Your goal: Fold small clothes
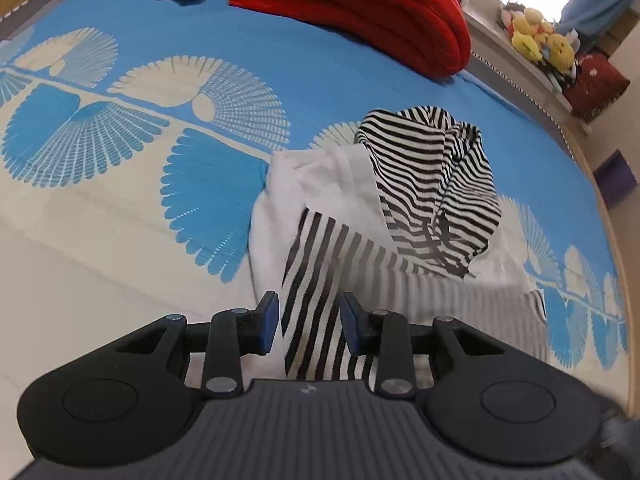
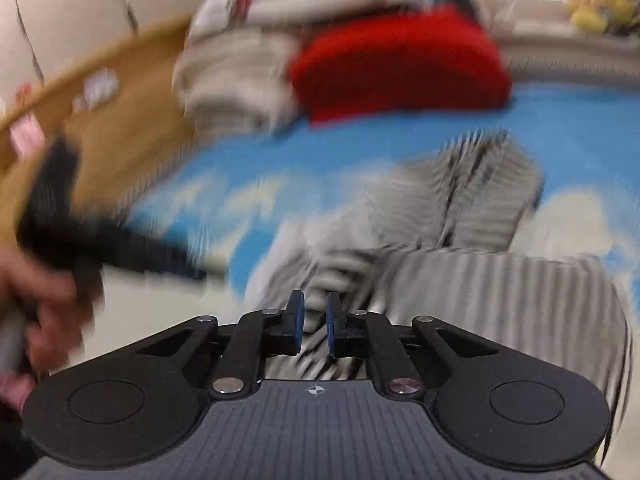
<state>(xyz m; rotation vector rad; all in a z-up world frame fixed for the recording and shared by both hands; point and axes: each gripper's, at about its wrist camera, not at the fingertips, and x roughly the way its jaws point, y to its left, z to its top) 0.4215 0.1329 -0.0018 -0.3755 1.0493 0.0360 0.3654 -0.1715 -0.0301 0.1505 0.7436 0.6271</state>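
**Striped top half-folded on the bed, both grippers at its near edge**

Left wrist view: the top, white with black stripes, lies on the bed, in front of the red blanket. The left hand-held gripper stands wide, its blue pads either side of a striped flap without pinching it. To do this step well, I judge the jaws should close on the flap's edge alone, not the layers under it, then carry it flat across. The top's long axis runs from the gripper toward the red blanket, the bunched striped end pointing that way.

Right wrist view: heavily blurred. The right hand-held gripper is narrow, striped cloth in the gap; whether it grips I cannot tell. The top again lies short of the red blanket.
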